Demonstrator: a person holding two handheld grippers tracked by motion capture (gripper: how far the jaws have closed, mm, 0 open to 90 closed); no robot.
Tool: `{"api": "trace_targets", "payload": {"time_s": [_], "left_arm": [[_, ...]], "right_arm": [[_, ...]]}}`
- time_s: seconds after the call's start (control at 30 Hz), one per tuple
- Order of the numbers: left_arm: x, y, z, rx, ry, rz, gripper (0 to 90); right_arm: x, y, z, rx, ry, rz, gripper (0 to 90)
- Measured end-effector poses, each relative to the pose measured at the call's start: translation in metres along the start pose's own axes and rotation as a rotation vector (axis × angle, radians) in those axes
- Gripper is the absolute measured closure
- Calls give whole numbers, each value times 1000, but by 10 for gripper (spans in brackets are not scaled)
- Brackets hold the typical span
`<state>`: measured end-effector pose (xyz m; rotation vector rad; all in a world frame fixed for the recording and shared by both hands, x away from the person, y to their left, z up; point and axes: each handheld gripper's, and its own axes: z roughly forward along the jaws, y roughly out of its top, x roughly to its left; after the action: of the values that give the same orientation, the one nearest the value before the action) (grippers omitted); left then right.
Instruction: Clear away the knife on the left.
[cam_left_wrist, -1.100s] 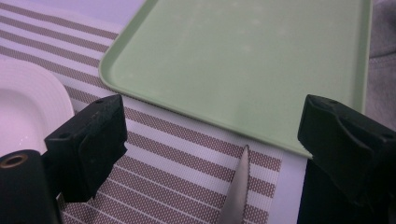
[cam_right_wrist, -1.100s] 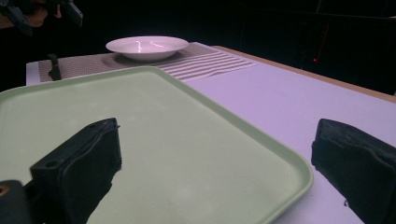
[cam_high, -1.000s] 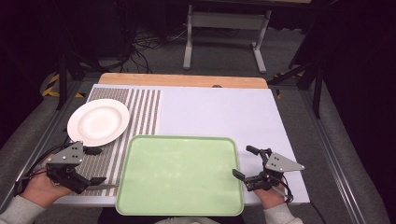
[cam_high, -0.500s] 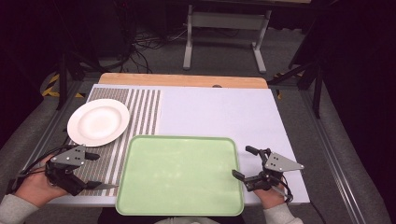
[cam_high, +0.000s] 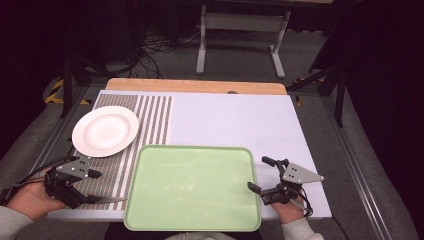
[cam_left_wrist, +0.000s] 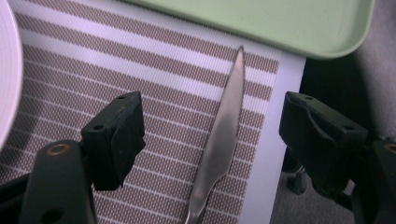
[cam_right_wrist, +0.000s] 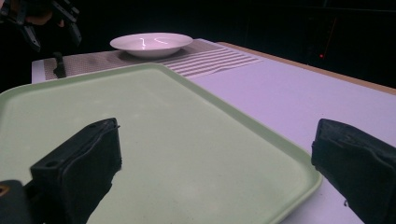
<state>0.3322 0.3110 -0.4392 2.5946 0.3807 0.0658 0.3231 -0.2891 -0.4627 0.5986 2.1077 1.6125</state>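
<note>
A metal knife (cam_left_wrist: 222, 135) lies on the striped placemat (cam_left_wrist: 140, 70), its tip toward the green tray (cam_left_wrist: 261, 21). My left gripper (cam_left_wrist: 215, 122) is open, one jaw on each side of the blade and neither touching it. In the high view the left gripper (cam_high: 90, 187) sits at the table's front left over the knife (cam_high: 109, 199). My right gripper (cam_high: 258, 173) is open at the right rim of the tray (cam_high: 192, 187) with nothing in it. In the right gripper view the right gripper (cam_right_wrist: 215, 149) has its jaws wide apart over the tray (cam_right_wrist: 140, 121).
A white plate (cam_high: 105, 131) rests on the striped placemat (cam_high: 150, 120) at the left. A pale mat (cam_high: 235, 122) covers the rest of the table. Beyond the table are a metal stand (cam_high: 240, 30) and floor cables. The plate (cam_right_wrist: 151, 43) stands far off in the right gripper view.
My left gripper has shifted slightly left and toward the near edge, staying over the knife. The right gripper, tray and plate have not moved.
</note>
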Motion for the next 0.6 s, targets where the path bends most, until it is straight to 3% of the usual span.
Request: {"api": "trace_targets", "payload": {"time_s": [0.07,0.27,0.47,0.53,0.6], "left_arm": [[2,-1,3,48,-21,-12,257],[4,-1,7,125,-49,-14,287],[5,-5,10,216,-41,7,336],[4,-6,10,249,-20,22,367],[3,-6,10,259,-12,30,409]], "right_arm": [[0,0,0,0,2,0,24],[0,0,-1,-3,1,4,24],[1,0,-1,-1,0,1,24],[1,0,-1,-1,-1,1,24],[1,0,0,-1,-3,-4,25]]}}
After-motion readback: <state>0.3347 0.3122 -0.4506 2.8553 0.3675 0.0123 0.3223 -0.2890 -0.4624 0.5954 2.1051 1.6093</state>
